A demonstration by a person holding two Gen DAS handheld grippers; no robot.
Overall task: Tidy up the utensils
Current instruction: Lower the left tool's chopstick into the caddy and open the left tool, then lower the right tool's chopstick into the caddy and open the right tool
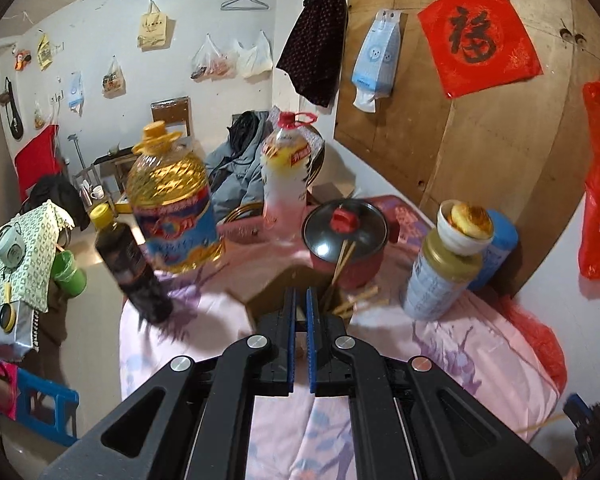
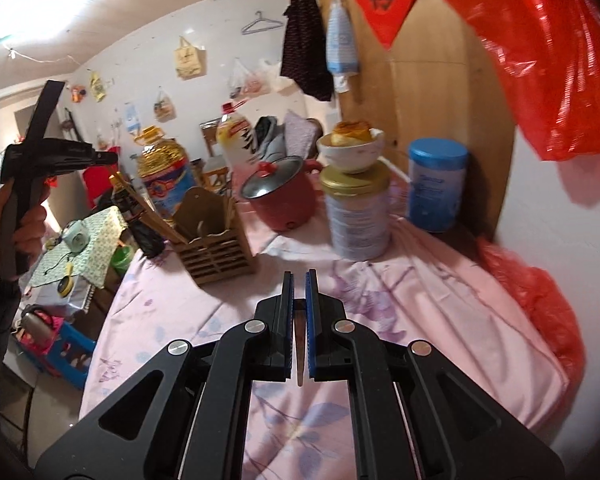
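Note:
A slatted wooden utensil holder (image 2: 216, 240) stands on the pink flowered cloth and has several chopsticks (image 2: 148, 208) leaning out of it to the left. My right gripper (image 2: 299, 274) hovers over the cloth in front of the holder, shut on one pale chopstick (image 2: 300, 352) that runs back between its pads. In the left wrist view my left gripper (image 1: 300, 290) is shut right above the holder (image 1: 272, 296), and I make out nothing gripped between its pads. The right wrist view shows a hand holding the left gripper (image 2: 114, 157) up, just above the leaning chopsticks.
Behind the holder stand a dark bottle (image 1: 134, 272), a big oil jug (image 1: 172, 208), a tall bottle (image 1: 284, 176) and a red lidded pot (image 1: 346, 236). A tin topped by a bowl (image 1: 440, 276) and a blue can (image 2: 436, 184) stand right. The table edge drops off at the left.

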